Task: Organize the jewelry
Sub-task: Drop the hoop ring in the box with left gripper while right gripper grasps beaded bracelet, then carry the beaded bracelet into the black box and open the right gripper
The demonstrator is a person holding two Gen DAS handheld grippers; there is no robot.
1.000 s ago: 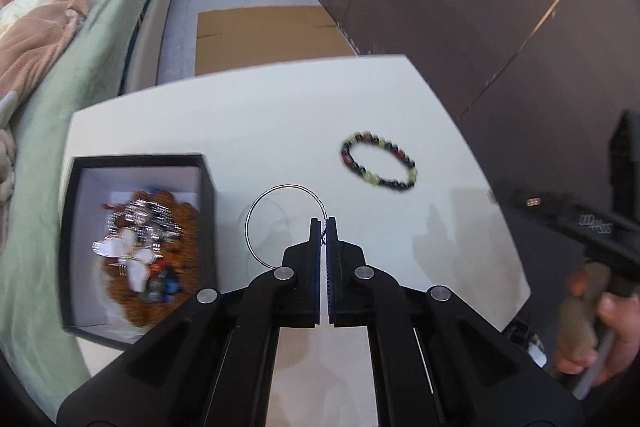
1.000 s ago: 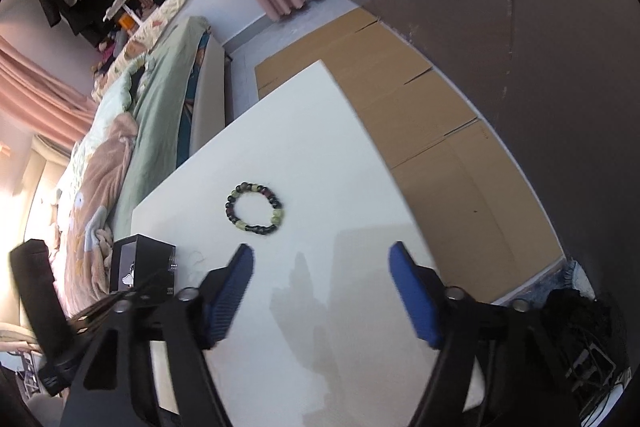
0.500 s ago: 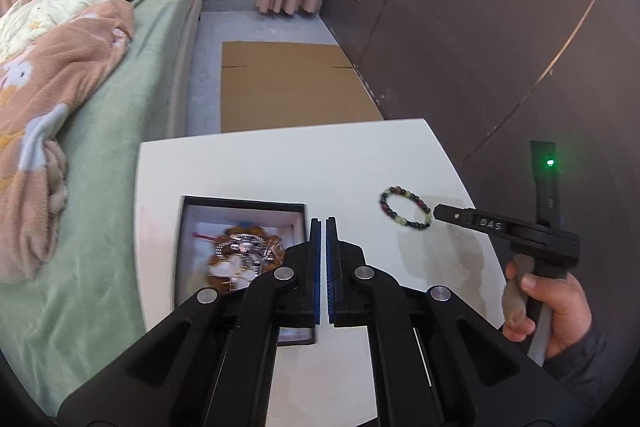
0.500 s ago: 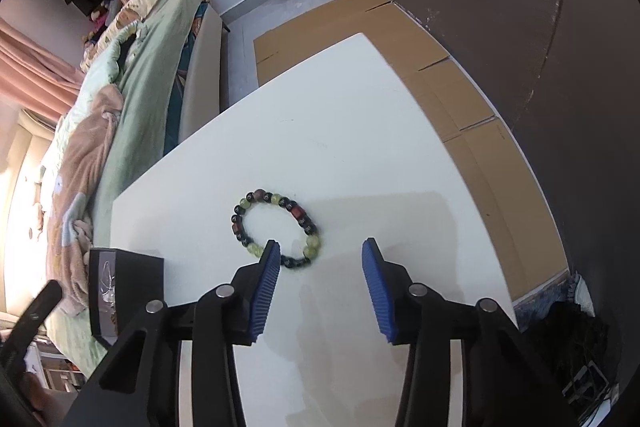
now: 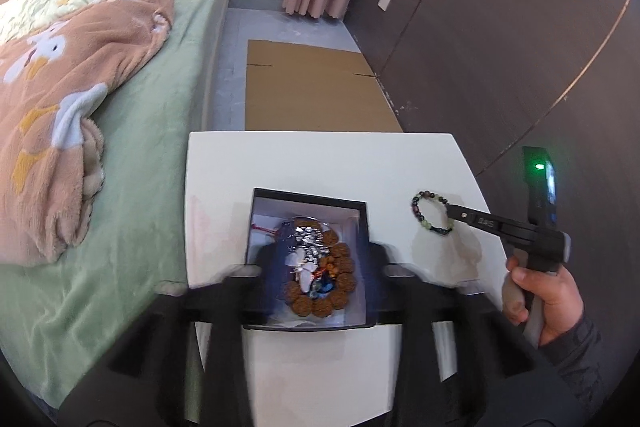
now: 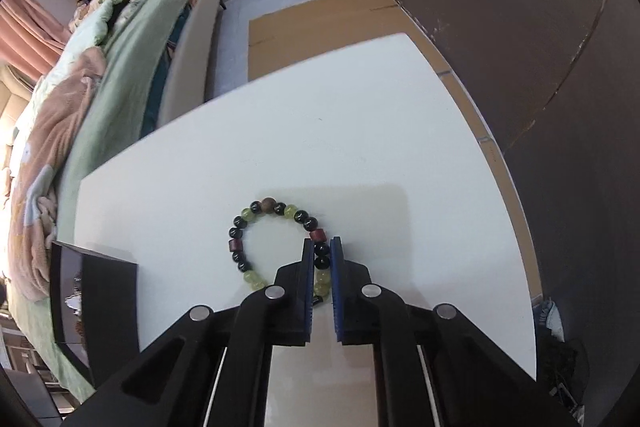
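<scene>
Judging by its look, the beaded bracelet (image 6: 276,247) should be light and limp: round glossy beads, green, black and a few dark red, strung in a loop that will sag and swing once lifted rather than keep its ring shape. The beads are hard and smooth, so they could roll or squirt out of a flat pinch; taking the strand across one short stretch, with a bead or two caught square between the pads, looks the safest hold. It lies flat on the white bench (image 6: 360,131), to the right of the black jewelry box (image 5: 308,263) and well apart from it.

The right gripper (image 6: 320,263) points down at the bracelet's right side, and its jaws are closing with the strand between them: the blue pads sit either side of two black beads and a green one, with almost no gap left, so the beads appear pinched. The loop's far side still rests on the bench, so nothing is lifted yet.

The left gripper (image 5: 320,267) hangs over the jewelry box, which already holds a ring of brown beads, silver links and a white butterfly piece. Its jaws are opening, blurred with motion, standing apart on either side of the box's contents; I can make out nothing held between them
</scene>
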